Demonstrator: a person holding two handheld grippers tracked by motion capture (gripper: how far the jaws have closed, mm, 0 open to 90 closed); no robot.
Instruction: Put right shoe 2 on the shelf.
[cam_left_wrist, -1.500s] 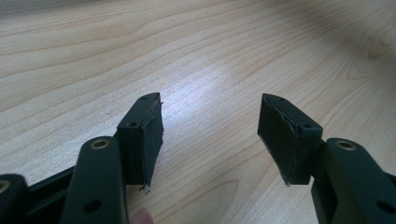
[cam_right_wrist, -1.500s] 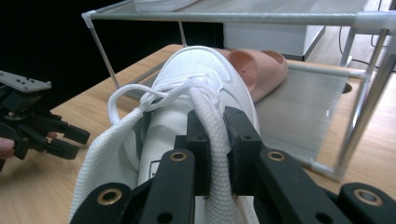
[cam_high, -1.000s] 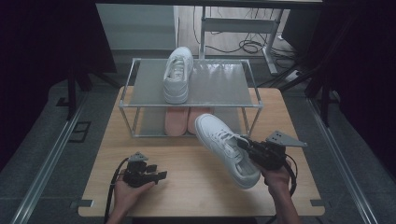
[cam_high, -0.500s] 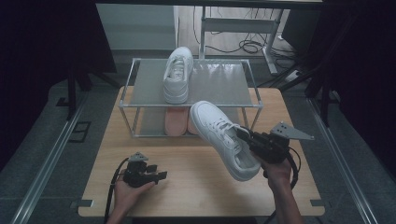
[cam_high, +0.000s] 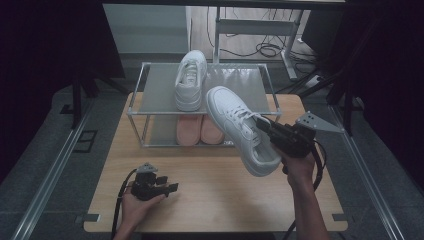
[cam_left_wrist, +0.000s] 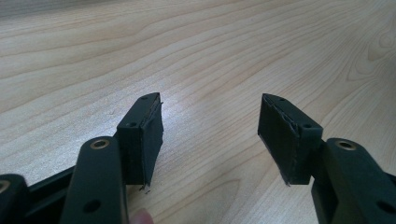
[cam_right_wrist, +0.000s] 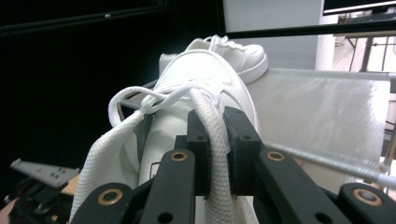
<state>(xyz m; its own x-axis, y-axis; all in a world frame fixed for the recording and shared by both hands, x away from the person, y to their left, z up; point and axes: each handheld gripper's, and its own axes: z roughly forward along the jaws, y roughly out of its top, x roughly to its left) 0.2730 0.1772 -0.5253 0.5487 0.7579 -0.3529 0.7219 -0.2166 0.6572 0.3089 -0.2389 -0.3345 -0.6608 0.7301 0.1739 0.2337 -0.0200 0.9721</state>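
Jaws of the right gripper are clamped on the white sneaker, seemingly its collar, held just before the shoe rack for shelving beside its mate.

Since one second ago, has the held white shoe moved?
Yes. The shoe in the right gripper rose, its toe now overlapping the rack's top shelf.

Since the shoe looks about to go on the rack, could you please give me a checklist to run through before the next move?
1. Right gripper clamped on held shoe at its collar: ok.
2. Held shoe clear of the table: ok.
3. Free space on rack top beside the shelved shoe: ok.
4. Held shoe level for placing: not ok, tilted.
5. Left gripper open, resting out of the way: ok.
6. Grip firmness: cannot tell.
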